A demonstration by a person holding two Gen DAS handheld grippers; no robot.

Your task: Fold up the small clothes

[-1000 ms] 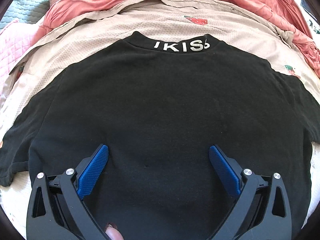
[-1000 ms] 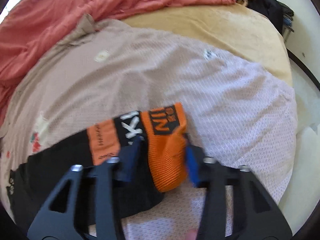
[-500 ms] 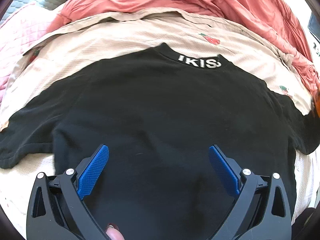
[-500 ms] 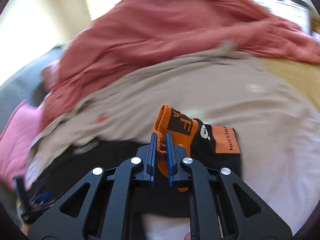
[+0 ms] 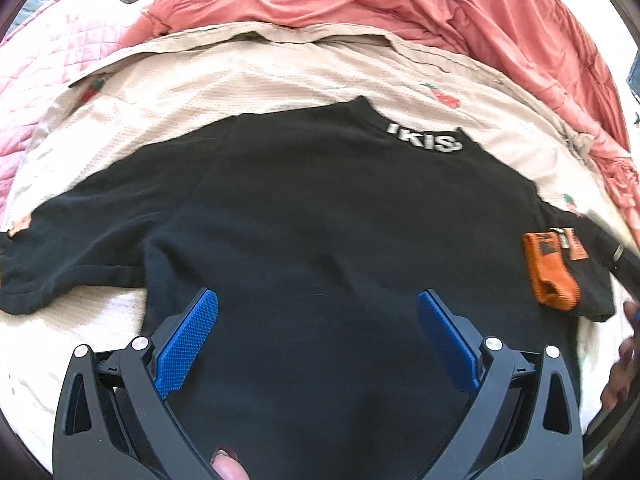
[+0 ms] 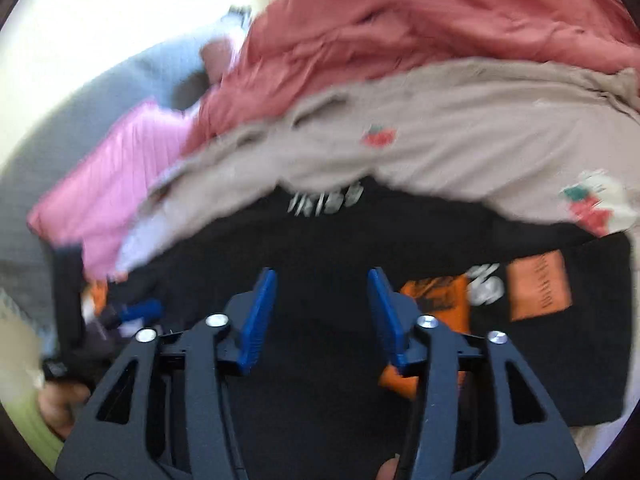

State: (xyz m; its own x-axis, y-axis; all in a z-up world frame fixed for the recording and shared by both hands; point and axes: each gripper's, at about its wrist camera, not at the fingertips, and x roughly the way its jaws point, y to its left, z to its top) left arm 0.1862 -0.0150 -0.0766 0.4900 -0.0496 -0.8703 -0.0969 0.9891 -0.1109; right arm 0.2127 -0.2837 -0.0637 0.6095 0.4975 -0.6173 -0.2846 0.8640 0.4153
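A black cotton T-shirt with white lettering at the collar (image 5: pixel 320 216) lies spread back-up across a beige waffle-textured sheet printed with strawberries (image 5: pixel 280 80), with a rumpled salmon-pink quilt (image 5: pixel 400 4) heaped beyond it. The shirt's right sleeve, which carries an orange ribbed cuff and orange patches (image 5: pixel 550 268), is turned inward and rests on the shirt's body, so the first side fold looks done on that side. The other sleeve (image 5: pixel 68 248) stretches out flat on the sheet, unfolded. The left gripper (image 5: pixel 318 328) hangs over the lower middle of the shirt with its blue-padded jaws spread wide and nothing between them. The right gripper (image 6: pixel 322 312), seen in a blurred view, has its jaws opening, about half apart, with only the black cloth below and no fabric pinched; the orange cuff (image 6: pixel 436 300) lies just beside its right finger, free of it. Judging by this, the task is in its early part: one sleeve is in, while the opposite sleeve and the lengthwise folds of the body remain to be made. A fingertip (image 5: pixel 226 468) shows at the bottom edge of the left view.
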